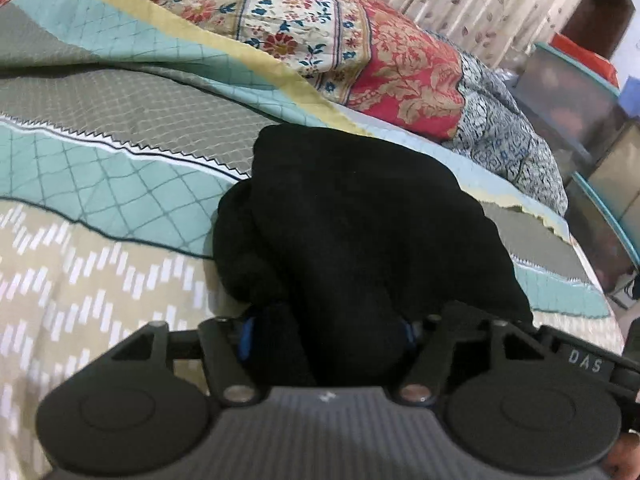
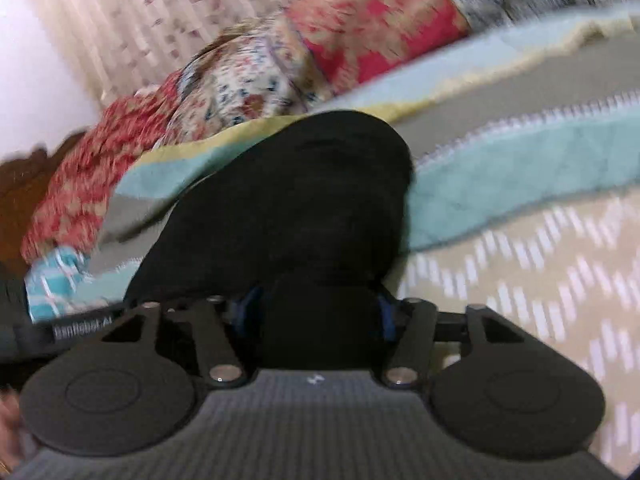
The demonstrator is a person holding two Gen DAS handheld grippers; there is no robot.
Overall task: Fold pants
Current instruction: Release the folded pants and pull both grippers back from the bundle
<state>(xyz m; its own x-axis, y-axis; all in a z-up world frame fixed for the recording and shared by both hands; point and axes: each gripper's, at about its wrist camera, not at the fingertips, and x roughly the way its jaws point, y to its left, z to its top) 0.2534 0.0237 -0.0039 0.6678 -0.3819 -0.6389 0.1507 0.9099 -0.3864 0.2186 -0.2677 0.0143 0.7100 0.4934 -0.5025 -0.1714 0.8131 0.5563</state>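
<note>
Now your left gripper & right gripper each pinch the black pants tight, so pulling unevenly over the bedspread may slip the fold, esp. thick bunched cloth.

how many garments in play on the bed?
1: black pants, bunched on the patterned bedspread, clamped by left gripper and right gripper. More could be hidden underneath.
</note>
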